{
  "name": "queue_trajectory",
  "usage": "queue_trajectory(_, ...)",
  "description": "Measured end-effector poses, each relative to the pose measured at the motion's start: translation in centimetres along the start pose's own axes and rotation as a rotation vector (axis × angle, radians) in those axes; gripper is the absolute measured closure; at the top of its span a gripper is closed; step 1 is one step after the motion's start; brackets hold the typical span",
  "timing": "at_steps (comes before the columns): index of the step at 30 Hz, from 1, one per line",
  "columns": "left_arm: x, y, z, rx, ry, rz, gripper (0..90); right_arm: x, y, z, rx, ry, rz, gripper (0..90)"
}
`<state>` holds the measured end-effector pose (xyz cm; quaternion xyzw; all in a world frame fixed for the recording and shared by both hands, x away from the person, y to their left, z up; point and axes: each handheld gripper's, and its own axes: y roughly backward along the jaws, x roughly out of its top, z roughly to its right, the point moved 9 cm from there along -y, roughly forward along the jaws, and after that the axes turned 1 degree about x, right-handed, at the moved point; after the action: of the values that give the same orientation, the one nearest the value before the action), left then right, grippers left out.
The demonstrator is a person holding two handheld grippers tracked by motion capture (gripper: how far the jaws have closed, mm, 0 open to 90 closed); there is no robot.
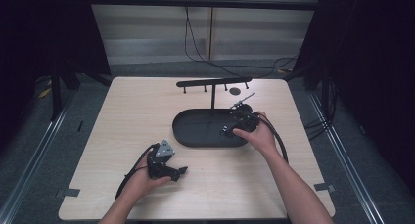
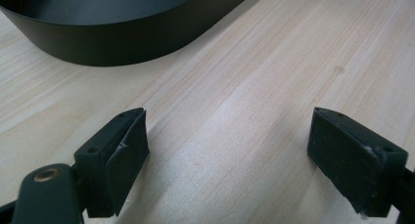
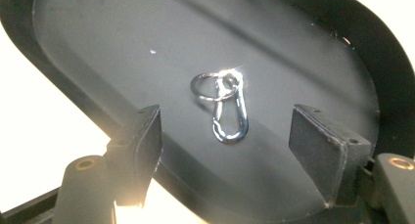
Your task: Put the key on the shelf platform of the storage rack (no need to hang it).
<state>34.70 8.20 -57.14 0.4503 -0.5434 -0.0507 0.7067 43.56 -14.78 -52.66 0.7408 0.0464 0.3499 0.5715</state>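
A silver carabiner with a key ring (image 3: 225,106) lies flat on the floor of a black oval tray (image 1: 195,136). My right gripper (image 3: 225,145) hovers over the tray's right end, open, its jaws on either side of the carabiner and a little short of it. In the high view the right gripper (image 1: 235,126) is held over the tray by a hand. My left gripper (image 2: 227,155) is open and empty above bare wood, with the tray wall (image 2: 122,43) just ahead. From above, the left gripper (image 1: 166,165) sits near the table's front left.
A black stand with a crossbar and small pegs (image 1: 214,82) rises behind the tray. A small dark disc (image 1: 235,91) lies near it. The light wooden table (image 1: 132,111) has edges on all sides, and cables (image 1: 205,53) run on the floor beyond.
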Motion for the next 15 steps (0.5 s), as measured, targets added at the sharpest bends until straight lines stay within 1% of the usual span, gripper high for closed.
queue_trajectory(5, 0.0, 0.0, 0.0, 0.000, 0.000, 0.000, 15.0, -0.3, 0.7, -0.2, 0.012, 0.008, 0.001, 28.2)
queue_trajectory(8, 0.0, 0.0, 0.0, -0.001, 0.000, 0.000, 15.0, -0.4, 1.0, -0.2, 0.021, 0.010, 0.014, 28.3)
queue_trajectory(12, 0.0, 0.0, 0.0, -0.001, -0.001, 0.000, 15.0, -0.7, 1.4, -0.3, 0.020, 0.018, 0.002, 28.2)
queue_trajectory(15, 0.0, 0.0, 0.0, 0.002, -0.005, -0.001, 15.0, -0.8, 1.9, -0.4, 0.028, 0.023, 0.010, 28.2)
